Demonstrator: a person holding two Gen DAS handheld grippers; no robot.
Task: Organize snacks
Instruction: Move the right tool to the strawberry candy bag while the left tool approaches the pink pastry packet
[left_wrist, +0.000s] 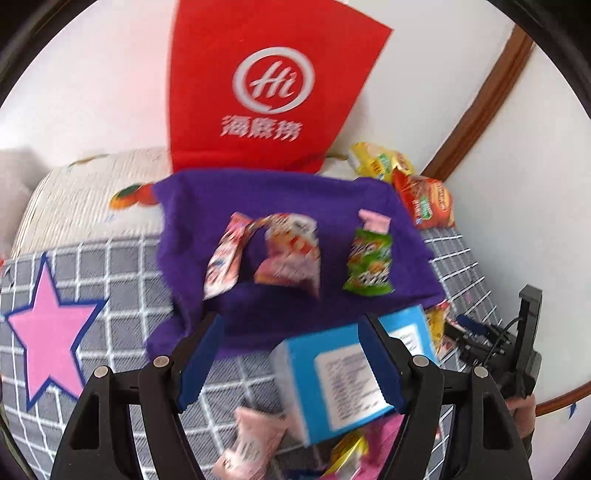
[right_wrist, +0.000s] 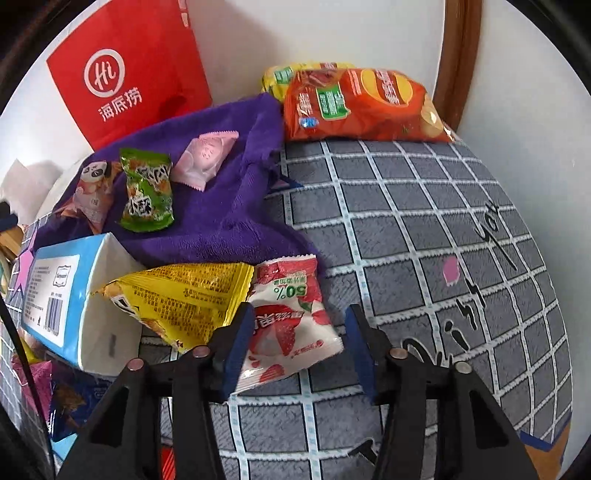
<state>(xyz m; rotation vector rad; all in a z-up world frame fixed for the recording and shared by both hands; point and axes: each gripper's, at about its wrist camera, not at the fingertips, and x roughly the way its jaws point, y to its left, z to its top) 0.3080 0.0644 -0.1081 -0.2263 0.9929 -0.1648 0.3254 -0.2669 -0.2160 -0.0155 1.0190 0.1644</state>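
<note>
My right gripper (right_wrist: 300, 314) is open, low over the grey checked cover (right_wrist: 424, 240). A white and red strawberry packet (right_wrist: 291, 321) lies between its jaws; the left pad is at the packet's edge and the right pad stands clear. A yellow packet (right_wrist: 184, 295) and a blue box (right_wrist: 55, 288) lie just to the left. My left gripper (left_wrist: 291, 332) is open above the blue box (left_wrist: 332, 380), with a gap at its left pad. The purple cloth (left_wrist: 295, 195) beyond holds a green packet (left_wrist: 369, 258) and two pink-red packets (left_wrist: 291, 254).
A red paper bag (left_wrist: 273, 85) stands against the white wall behind the cloth. An orange chips bag (right_wrist: 362, 107) and a yellow one (right_wrist: 280, 75) lie at the back by a wooden frame (right_wrist: 458, 62). More packets are piled under the box (left_wrist: 255, 443).
</note>
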